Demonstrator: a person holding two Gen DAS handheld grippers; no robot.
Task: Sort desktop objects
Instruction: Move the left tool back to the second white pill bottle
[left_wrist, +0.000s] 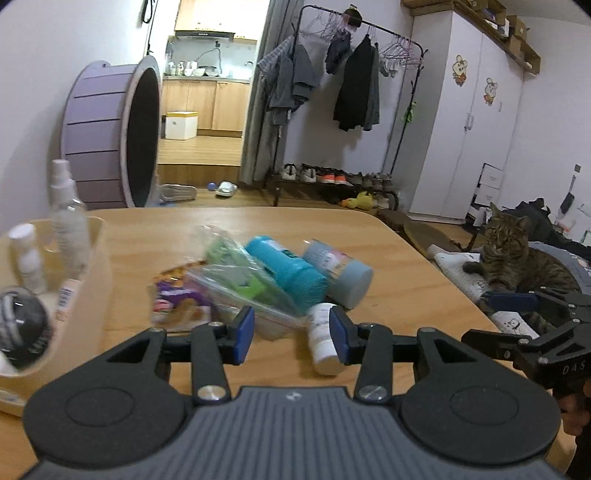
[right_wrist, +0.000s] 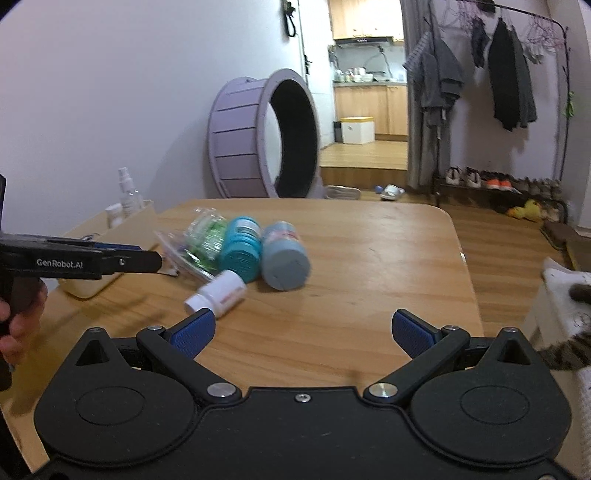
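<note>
A pile lies mid-table: a small white bottle (left_wrist: 323, 338) (right_wrist: 218, 291) on its side, a teal canister (left_wrist: 286, 271) (right_wrist: 240, 251), a pale blue canister (left_wrist: 338, 271) (right_wrist: 284, 258), a clear bag with green contents (left_wrist: 240, 280) (right_wrist: 205, 236) and a purple snack packet (left_wrist: 177, 299). My left gripper (left_wrist: 291, 334) is open just in front of the pile, the white bottle by its right pad; it shows from the side in the right wrist view (right_wrist: 147, 258). My right gripper (right_wrist: 301, 332) is open and empty over bare wood, right of the white bottle.
A cream bin (left_wrist: 94, 280) (right_wrist: 110, 236) at the table's left holds a spray bottle (left_wrist: 68, 218), a white bottle (left_wrist: 27, 258) and a dark round item (left_wrist: 22, 328). A cat (left_wrist: 517, 254) lies beside the table's right edge. A purple wheel (right_wrist: 258, 140) stands behind.
</note>
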